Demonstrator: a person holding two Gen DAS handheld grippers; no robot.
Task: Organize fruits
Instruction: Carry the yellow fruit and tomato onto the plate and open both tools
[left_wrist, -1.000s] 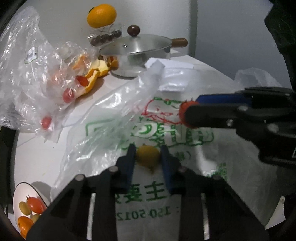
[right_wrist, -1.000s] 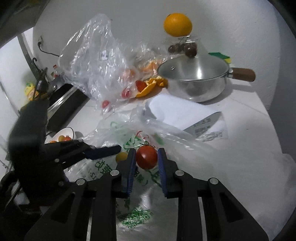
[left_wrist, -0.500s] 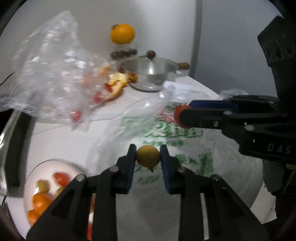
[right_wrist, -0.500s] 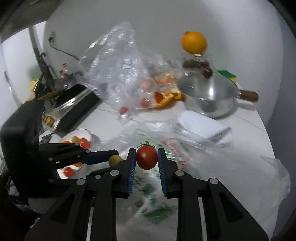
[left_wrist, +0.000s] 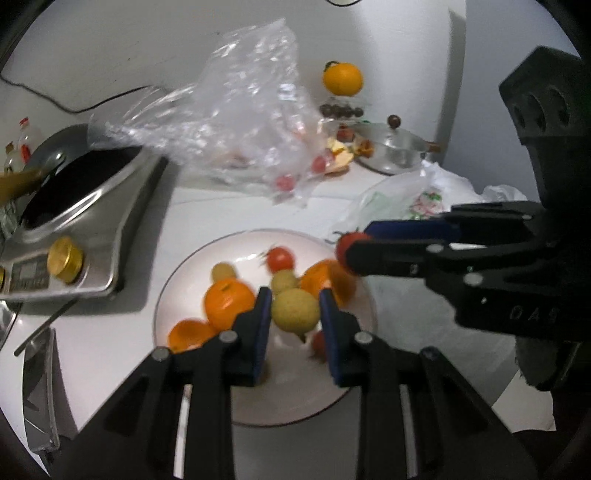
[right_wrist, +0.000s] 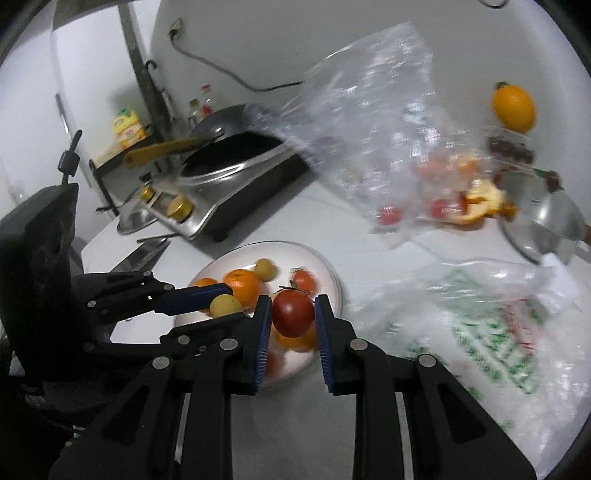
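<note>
— Left claw?
— My left claw (left_wrist: 295, 314) is clamped on a yellow fruit (left_wrist: 295, 309), held above the plate (left_wrist: 192, 266).
— Right?
— My right claw (right_wrist: 291, 314) is clamped on a red tomato (right_wrist: 293, 312), over the plate's near edge.
— What's on the plate?
— Oranges (left_wrist: 229, 302), small yellow fruits, one tomato. A clear bag (left_wrist: 236, 122) lies behind; a printed bag (right_wrist: 480, 325) lies right of the plate.
</note>
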